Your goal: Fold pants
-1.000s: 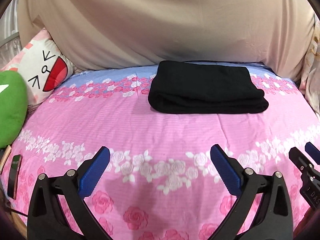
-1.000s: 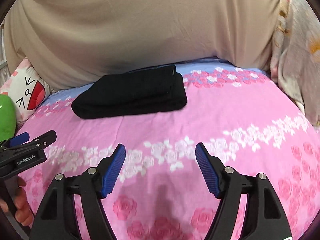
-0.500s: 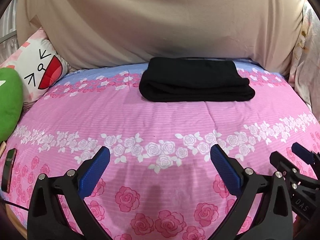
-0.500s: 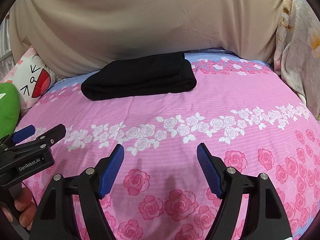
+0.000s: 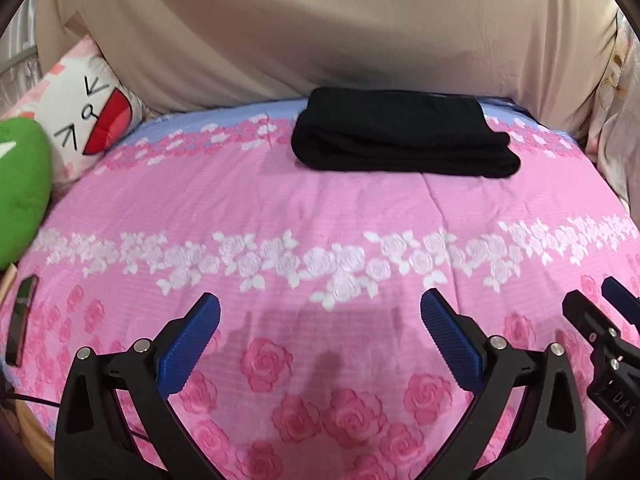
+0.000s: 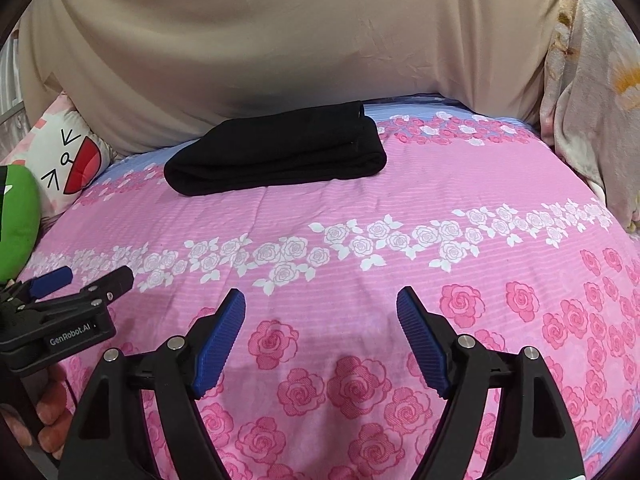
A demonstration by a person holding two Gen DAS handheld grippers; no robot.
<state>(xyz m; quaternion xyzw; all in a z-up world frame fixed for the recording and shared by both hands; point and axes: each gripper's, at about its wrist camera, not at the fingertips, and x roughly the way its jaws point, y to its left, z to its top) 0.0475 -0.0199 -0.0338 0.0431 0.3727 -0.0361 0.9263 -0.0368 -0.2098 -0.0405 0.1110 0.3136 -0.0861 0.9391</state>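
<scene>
In the left wrist view, the left gripper (image 5: 320,312) hung with its blue fingers spread wide and empty over the near part of the pink floral bedspread (image 5: 280,208), while the black pants (image 5: 404,140) lay as a compact folded bundle at the far edge, against the beige cloth backdrop (image 5: 320,28). In the right wrist view, the right gripper (image 6: 321,306) was likewise spread and empty, well apart from the pants (image 6: 276,150) lying far and left of centre. Folding looked finished, with nothing evidently left.
</scene>
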